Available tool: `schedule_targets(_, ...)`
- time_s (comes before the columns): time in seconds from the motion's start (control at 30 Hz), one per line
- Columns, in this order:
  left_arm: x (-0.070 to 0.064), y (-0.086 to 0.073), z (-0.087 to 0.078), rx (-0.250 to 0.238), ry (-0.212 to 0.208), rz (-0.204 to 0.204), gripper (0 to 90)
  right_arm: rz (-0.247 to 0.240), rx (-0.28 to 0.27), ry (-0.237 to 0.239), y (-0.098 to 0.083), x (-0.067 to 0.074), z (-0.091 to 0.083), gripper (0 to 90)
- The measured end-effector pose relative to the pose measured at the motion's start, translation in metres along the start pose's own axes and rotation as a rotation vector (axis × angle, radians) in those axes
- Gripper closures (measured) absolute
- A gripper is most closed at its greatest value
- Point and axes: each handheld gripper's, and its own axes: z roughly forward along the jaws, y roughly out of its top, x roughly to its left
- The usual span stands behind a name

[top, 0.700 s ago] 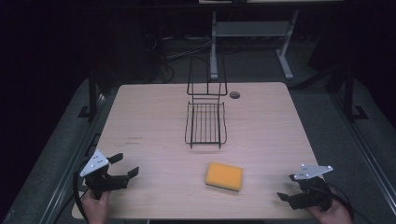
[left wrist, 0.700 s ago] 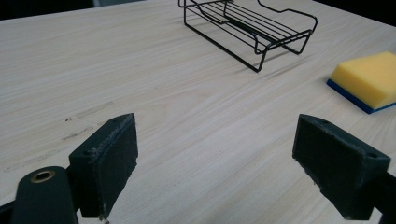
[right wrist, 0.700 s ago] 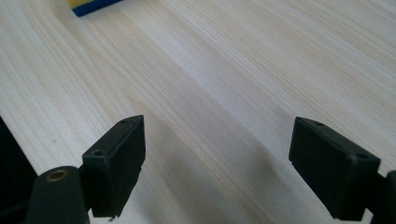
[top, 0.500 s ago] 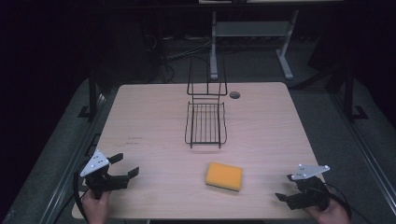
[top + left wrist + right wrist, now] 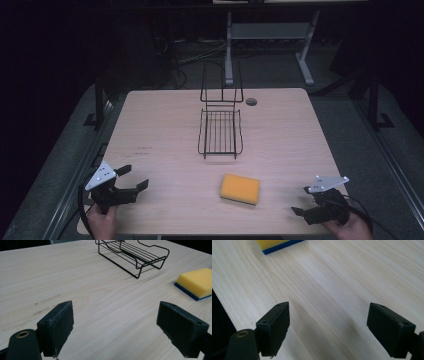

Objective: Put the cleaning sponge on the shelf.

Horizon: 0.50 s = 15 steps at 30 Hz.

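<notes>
Sponge work is next, I judge: with both my left tongs (image 5: 132, 177) and right tongs (image 5: 300, 213) gaping wide and empty, I'd bring the right square over the yellow, blue-backed rectangular sponge (image 5: 240, 189) lying on the pale wooden desk (image 5: 165, 120) between them, near the black wire rack (image 5: 220, 131).

No readable text, label, brand, number or sign appears on anything.

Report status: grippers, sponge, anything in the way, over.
Left gripper open, empty, near table corner. Right gripper open, empty, opposite corner. Sponge flat on table between them, untouched. Wire rack beyond, apart from it; path clear.
</notes>
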Motion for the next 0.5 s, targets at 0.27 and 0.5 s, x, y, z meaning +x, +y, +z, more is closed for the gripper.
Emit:
schedule_targets(0.27, 0.001, 0.000, -0.001, -0.002, 0.008, 0.000, 13.4, -0.032, 0.012, 0.013, 0.008, 0.005, 0.001, 18.0)
schedule_targets(0.5, 0.001, 0.000, -0.001, -0.003, 0.007, 0.000, 13.4, -0.057, 0.016, 0.037, 0.017, 0.011, 0.003, 17.0)
